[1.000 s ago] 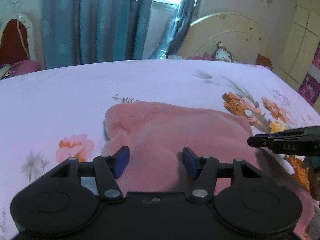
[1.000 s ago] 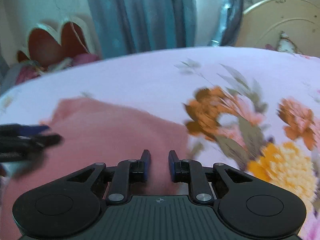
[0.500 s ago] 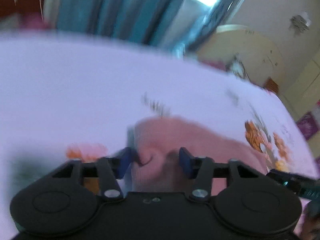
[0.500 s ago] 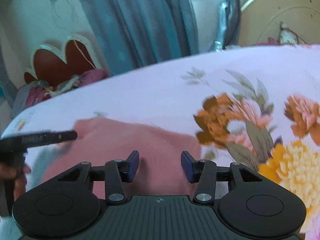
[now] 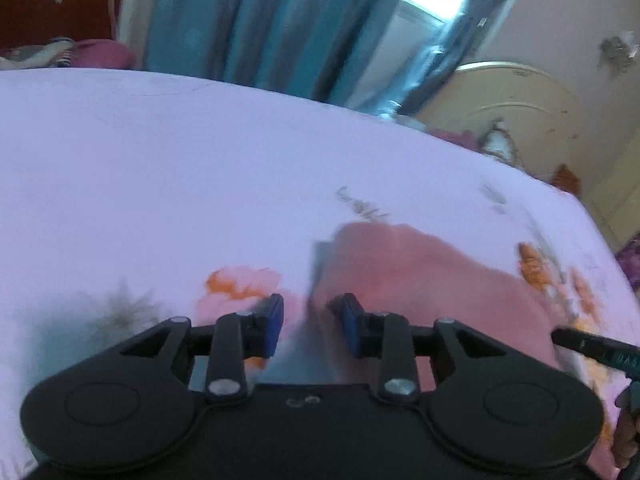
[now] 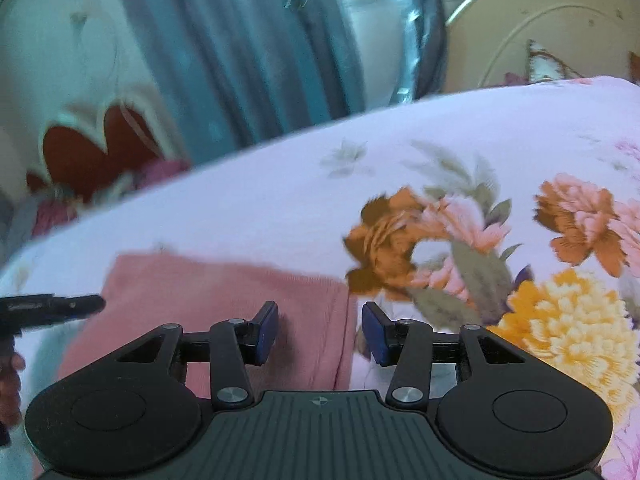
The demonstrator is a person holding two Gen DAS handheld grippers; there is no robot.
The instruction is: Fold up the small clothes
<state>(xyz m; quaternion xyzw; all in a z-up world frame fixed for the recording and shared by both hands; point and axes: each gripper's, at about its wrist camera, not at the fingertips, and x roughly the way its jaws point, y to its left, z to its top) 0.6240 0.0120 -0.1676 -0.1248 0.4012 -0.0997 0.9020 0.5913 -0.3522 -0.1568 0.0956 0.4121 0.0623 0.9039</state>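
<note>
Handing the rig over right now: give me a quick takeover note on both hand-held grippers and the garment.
Left hand-held gripper: open, empty, at the left edge of the pink garment.
Right hand-held gripper: open, empty, straddling the garment's right edge.
Garment lies flat on the floral bedsheet, looking folded into a rectangle.
Done: at least one fold, apparently.
Left: grip both edges for a further fold, if needed.

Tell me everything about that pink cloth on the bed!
The pink cloth is a soft, knit-looking salmon garment, already folded into a flat rectangle with a straight right edge. It lies on the flowery bedsheet. The open right gripper straddles its right edge; the open left gripper sits at its left corner. Neither visibly pinches it.
</note>
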